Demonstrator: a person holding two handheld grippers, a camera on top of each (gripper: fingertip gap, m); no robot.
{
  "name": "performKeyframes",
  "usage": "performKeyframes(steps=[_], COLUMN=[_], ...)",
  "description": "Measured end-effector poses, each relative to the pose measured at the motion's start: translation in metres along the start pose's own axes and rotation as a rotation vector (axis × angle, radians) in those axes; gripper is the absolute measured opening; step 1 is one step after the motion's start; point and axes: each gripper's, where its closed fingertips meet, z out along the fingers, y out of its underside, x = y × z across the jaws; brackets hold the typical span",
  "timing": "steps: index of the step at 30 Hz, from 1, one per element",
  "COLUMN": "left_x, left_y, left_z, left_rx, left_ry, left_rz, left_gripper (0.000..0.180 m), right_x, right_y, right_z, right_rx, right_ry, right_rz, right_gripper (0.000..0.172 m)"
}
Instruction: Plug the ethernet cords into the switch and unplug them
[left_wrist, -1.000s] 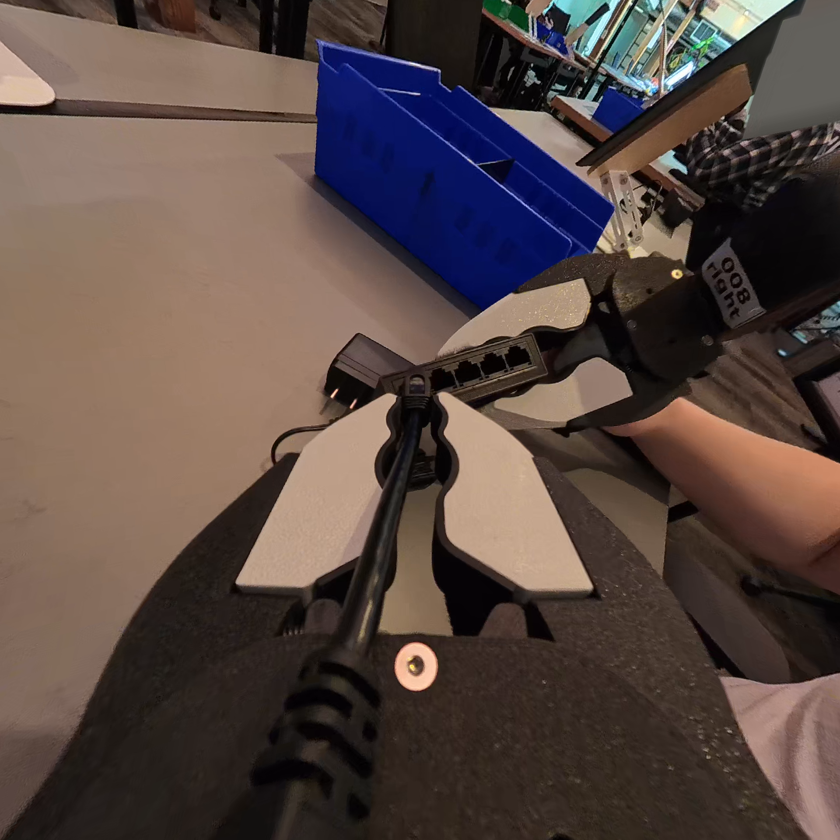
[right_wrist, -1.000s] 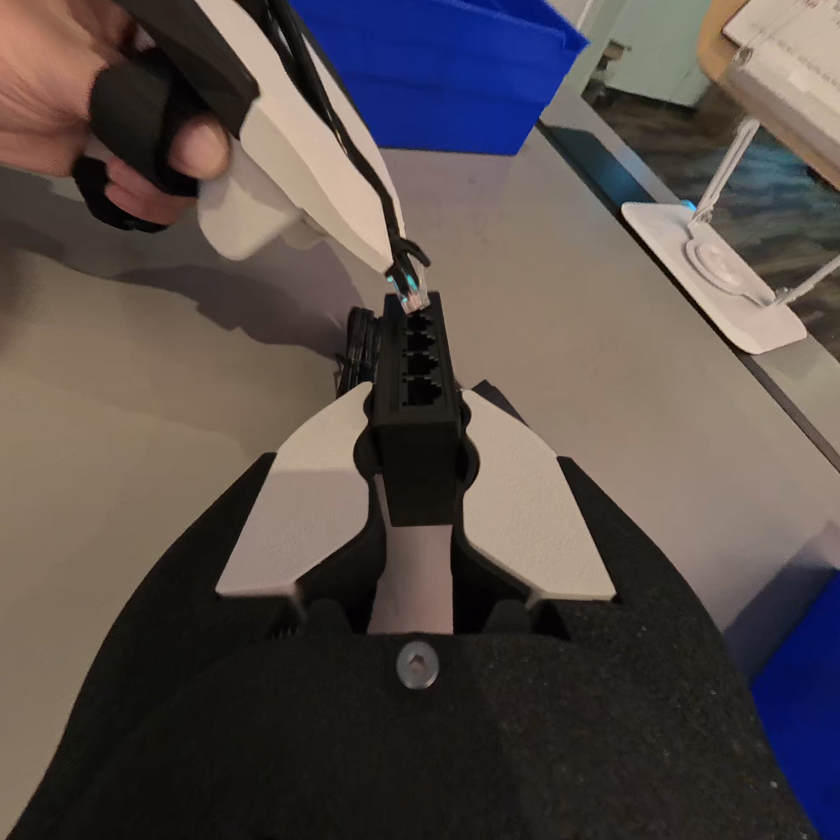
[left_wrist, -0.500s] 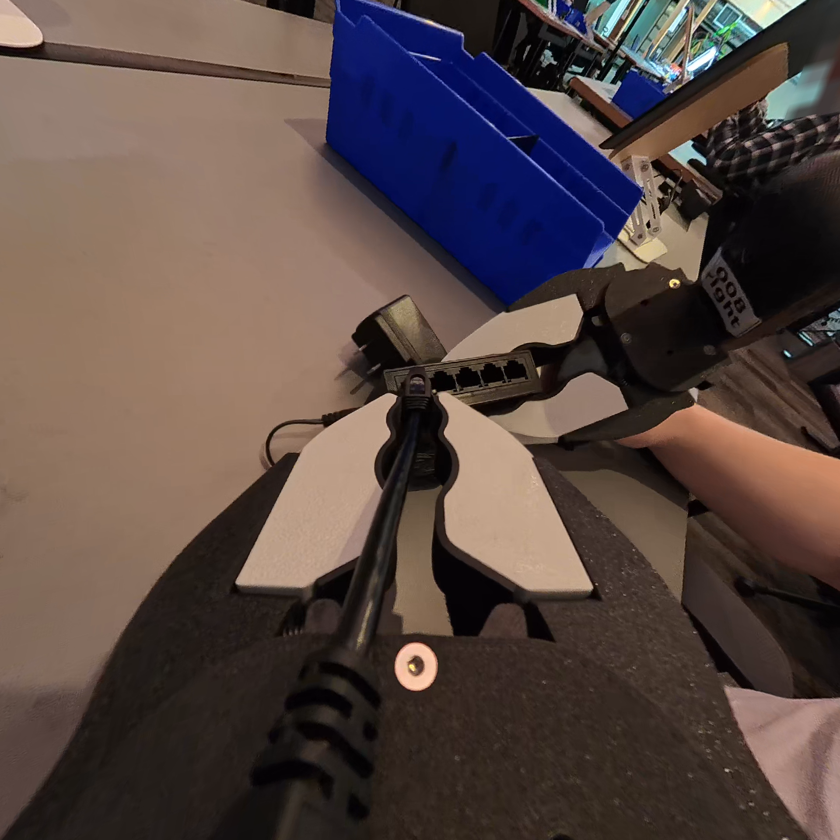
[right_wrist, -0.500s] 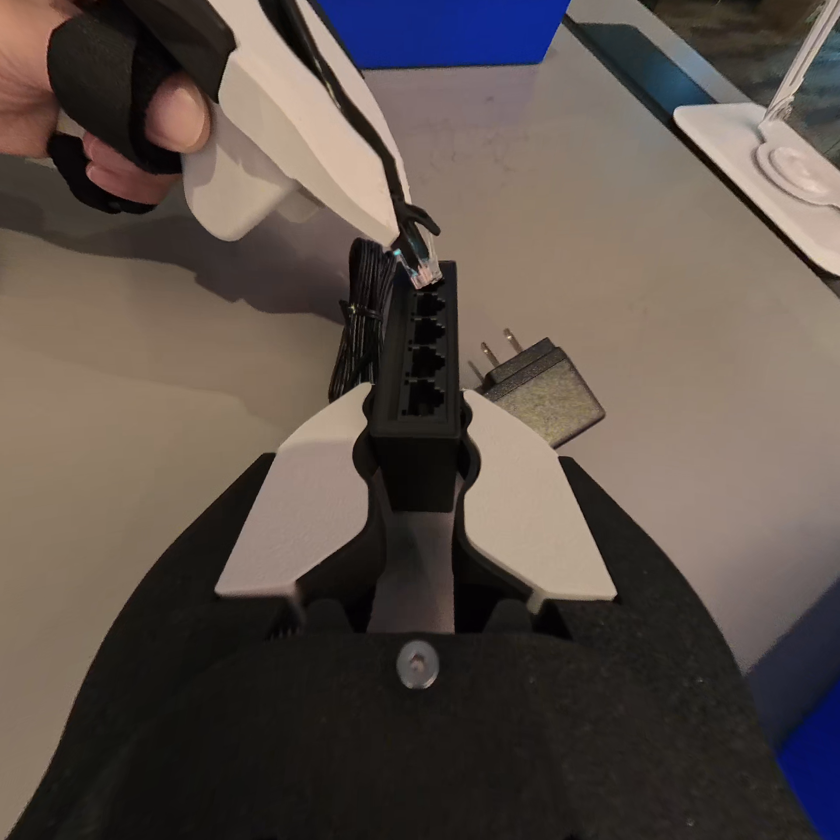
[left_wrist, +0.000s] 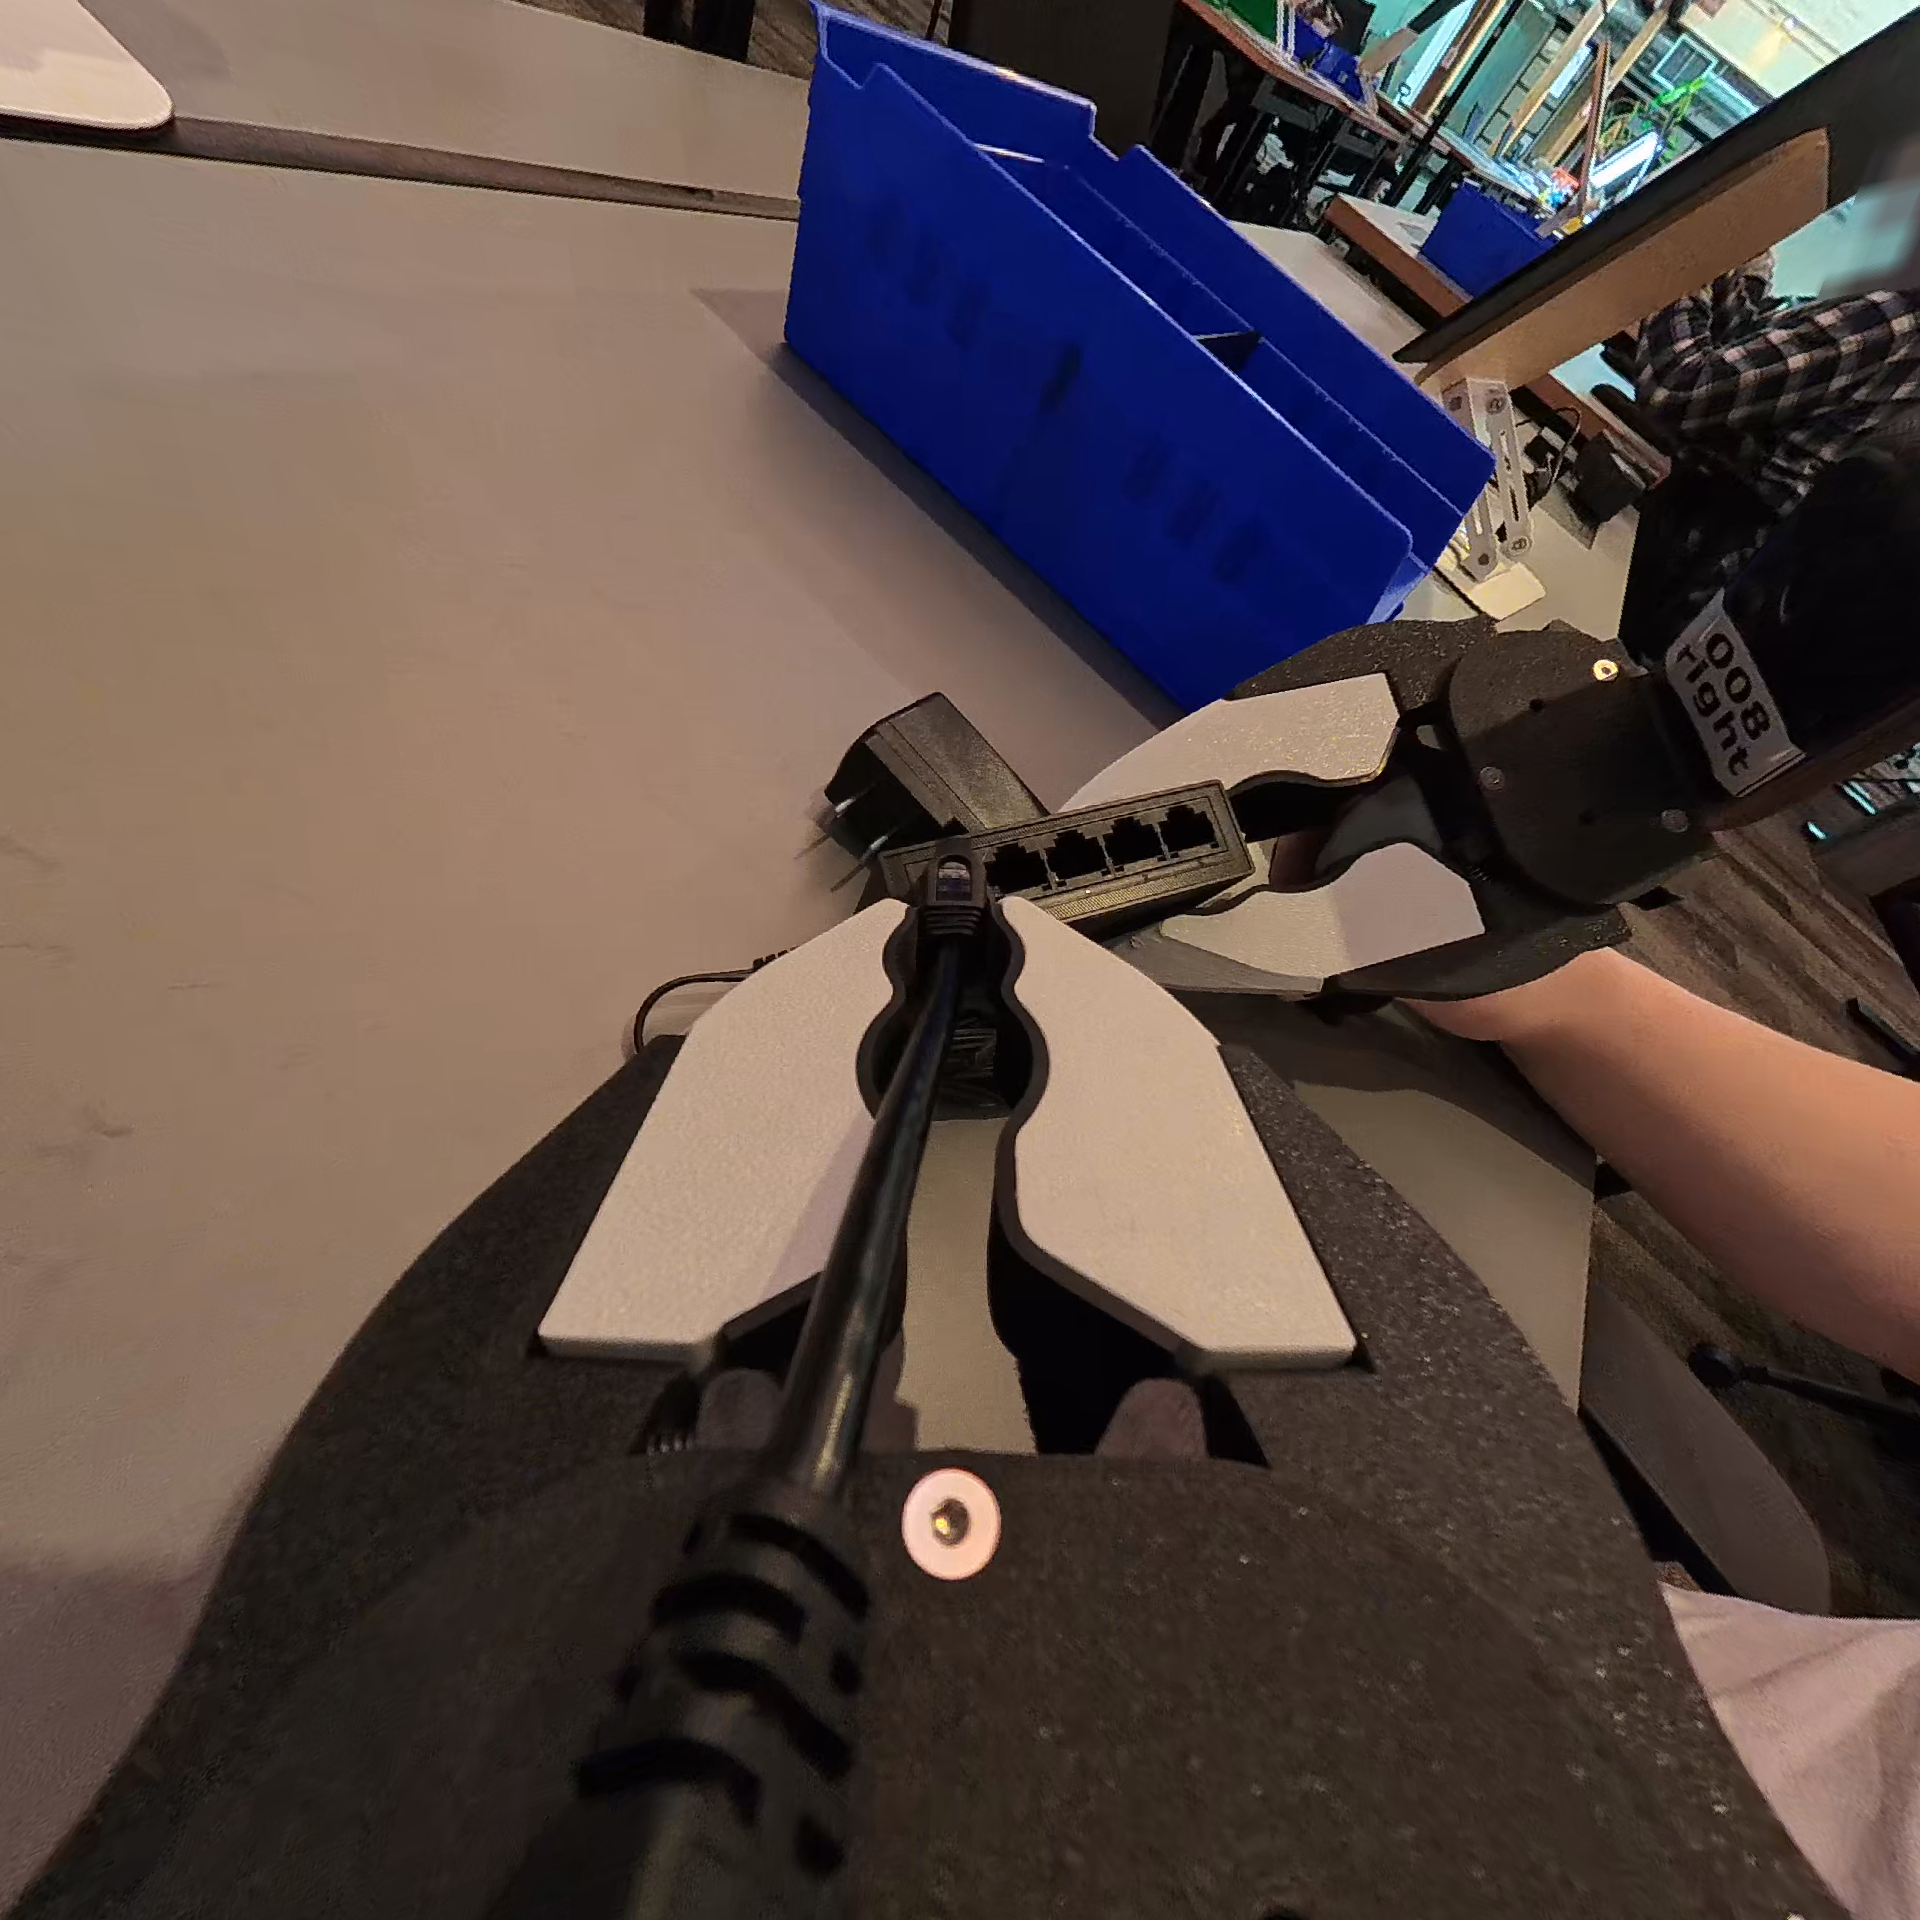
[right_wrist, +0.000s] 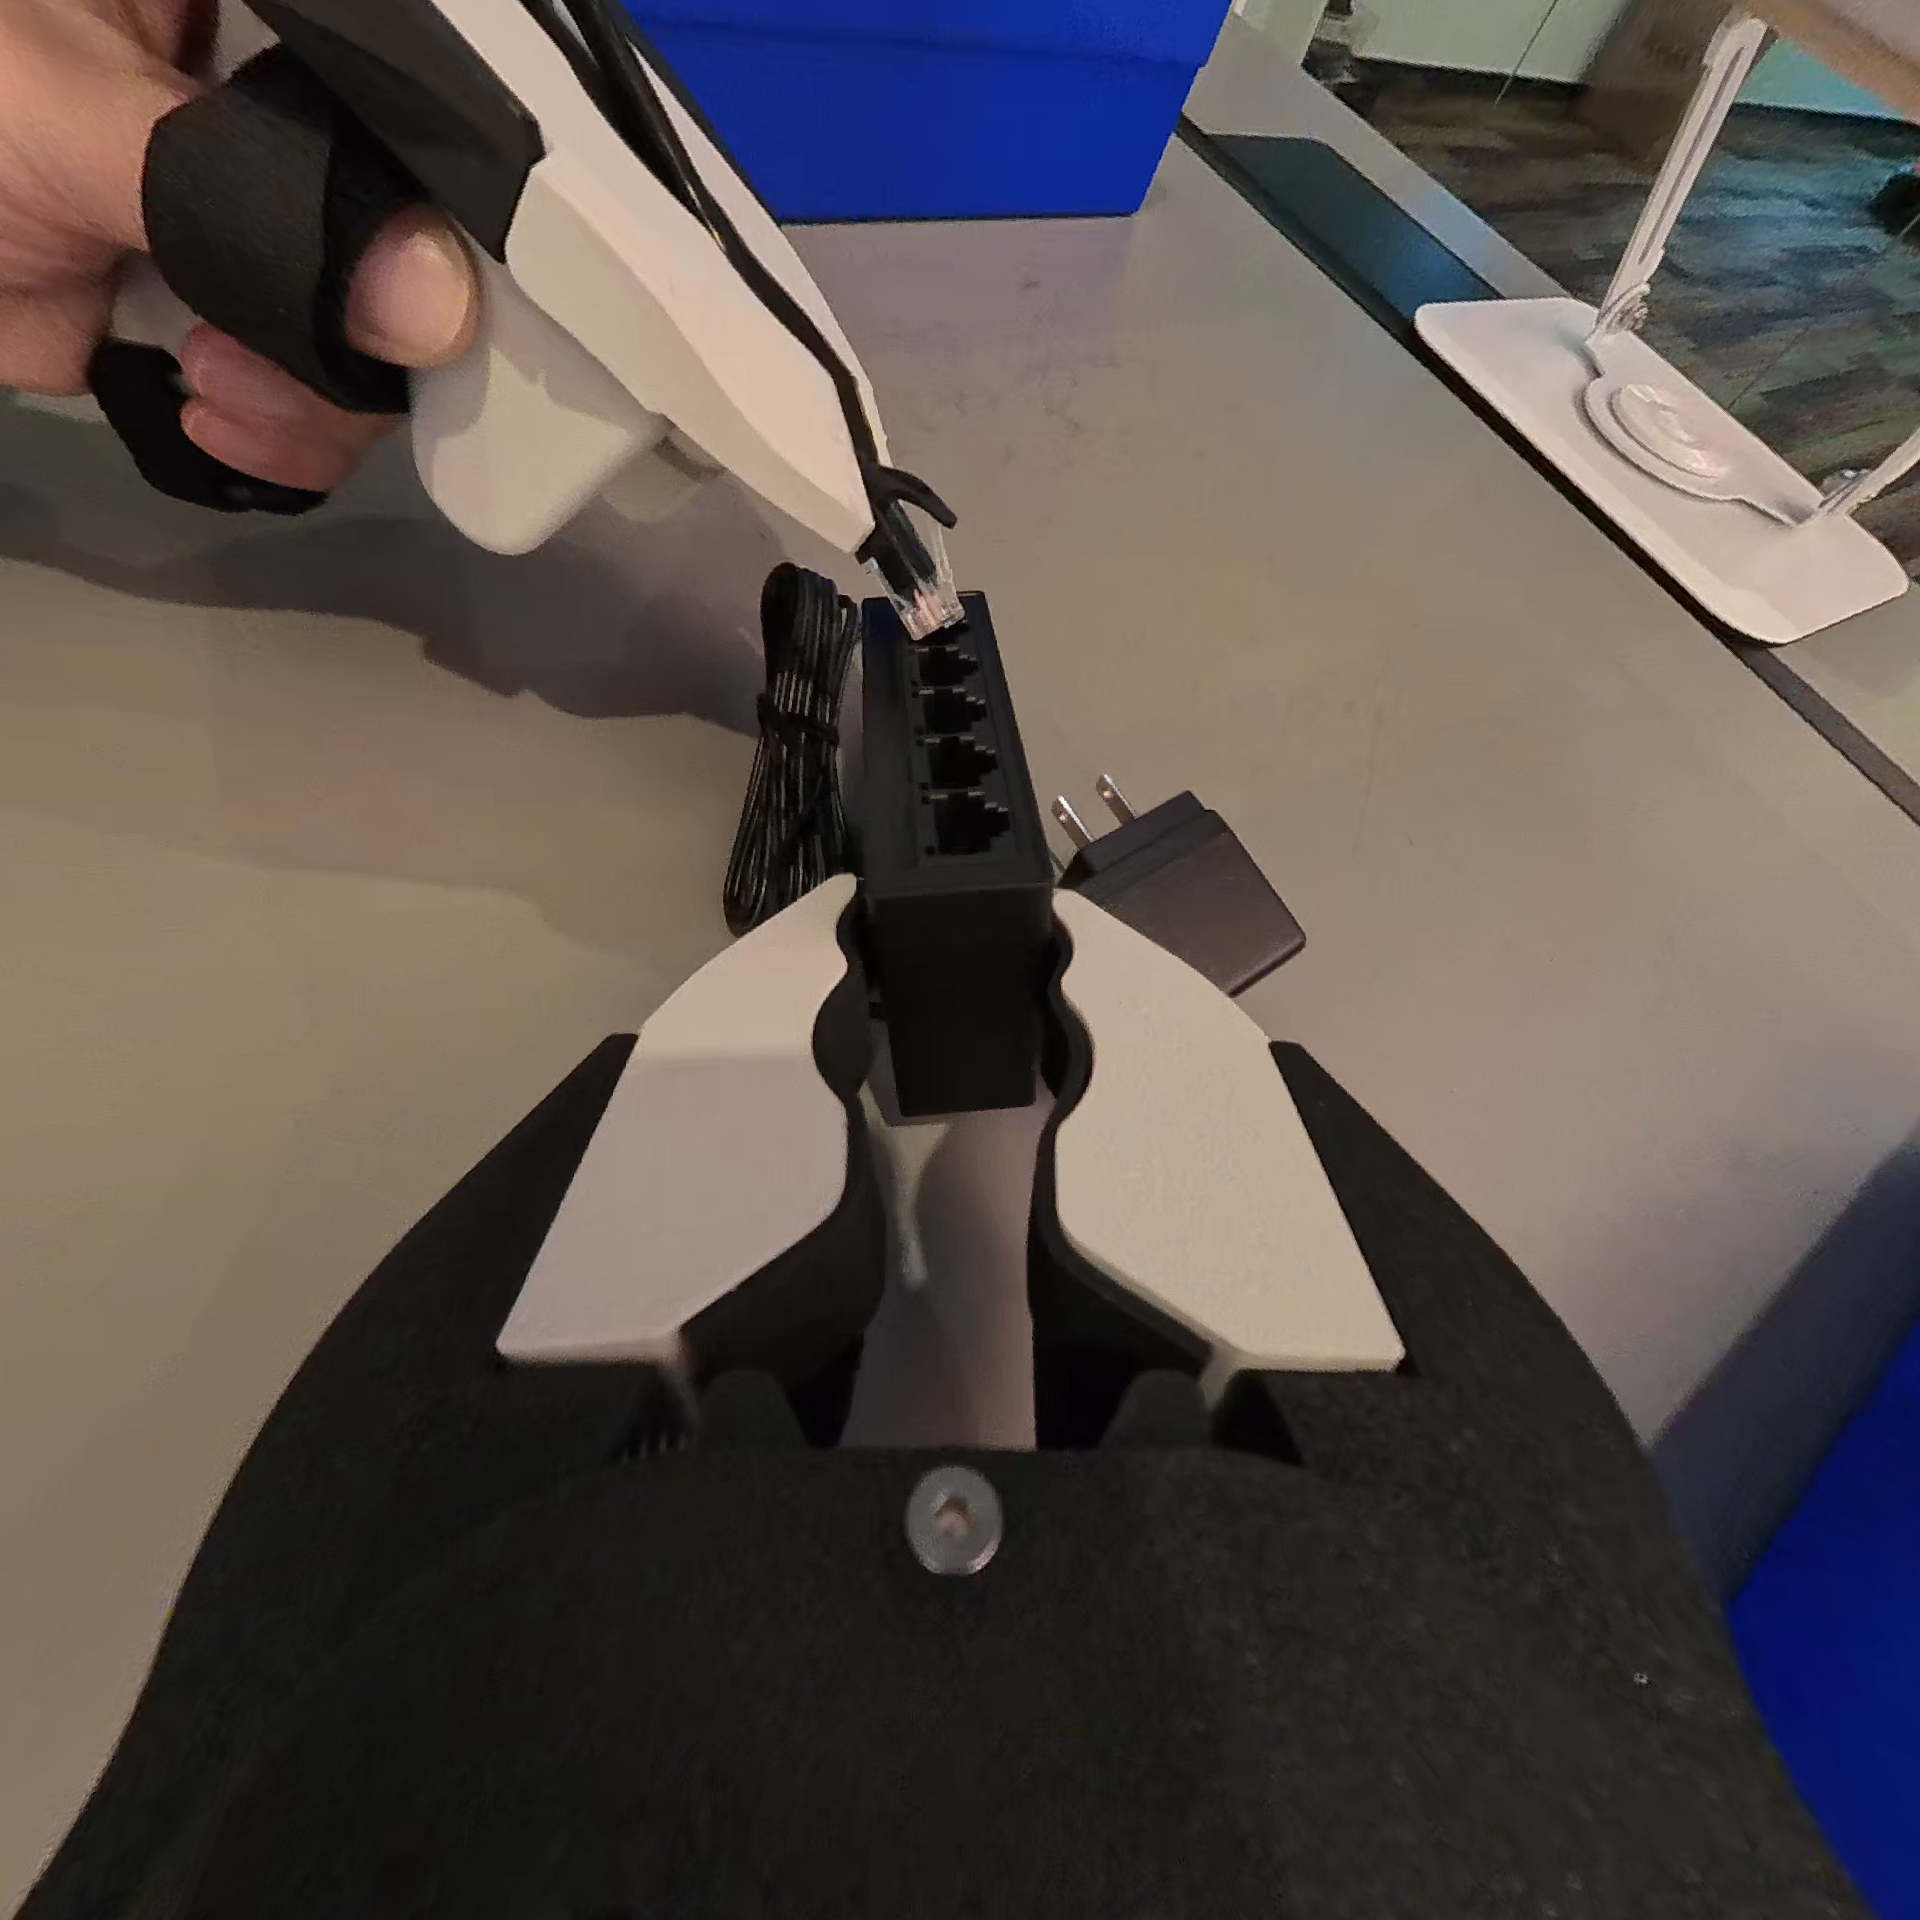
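While both tools meet over the table, the scene reads as follows.

Left tongs: the left gripper (left_wrist: 951, 920) has its grey fingers (left_wrist: 1132, 1122) pinched on the black ethernet cord (left_wrist: 894, 1164) just behind its plug; the cord runs back between the fingers and over the tool's black body.

Plug: the clear plastic connector (right_wrist: 920, 587) sticks out past the fingertips, tilted down at the far end port of the switch; whether it has entered that port cannot be told.

Right tongs: the right gripper (right_wrist: 956, 925) clamps the small black rectangular ethernet switch (right_wrist: 951, 831) by its near end, one grey finger pressed on each side of it.

Switch: held just above the grey tabletop (left_wrist: 364, 623) with its port row facing up toward the left tool; four ports (left_wrist: 1101, 842) show open beside the plug.

Power adapter: a black wall adapter with two metal prongs (right_wrist: 1184, 883) lies on the table just right of the switch.

Bundled cable: a tied coil of thin black cable (right_wrist: 790, 748) lies on the table just left of the switch.

Bin: a blue plastic storage bin (left_wrist: 1091, 416) stands on the table beyond the switch, well apart from it.

Stand: a white flat base with a clear upright (right_wrist: 1662, 447) sits by the table's right edge.
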Motion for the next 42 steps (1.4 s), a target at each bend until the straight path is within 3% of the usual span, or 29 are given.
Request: performKeyframes(steps=[12,24,36,42], left_x=[-0.004,0.004,0.023,0.033], left_y=[-0.008,-0.006,-0.044,-0.063], left_z=[-0.011,-0.016,-0.037,-0.051], left_rx=[0.064,-0.032,0.130,0.223], left_ry=[0.003,-0.010,0.080,0.048], left_rz=[-0.043,-0.028,-0.099,0.003], left_gripper=[0.011,0.011,0.011,0.011], right_x=[-0.003,0.002,0.013,0.010], right_y=[-0.007,-0.021,-0.079,-0.109], right_z=[0.000,-0.006,-0.036,-0.046], right_rx=[0.002,-0.094,-0.169,-0.144], right_ry=[0.039,0.156,0.205,0.204], right_rz=[-0.083,-0.379,-0.768,-0.846], right_gripper=[0.027,0.027,0.027,0.027])
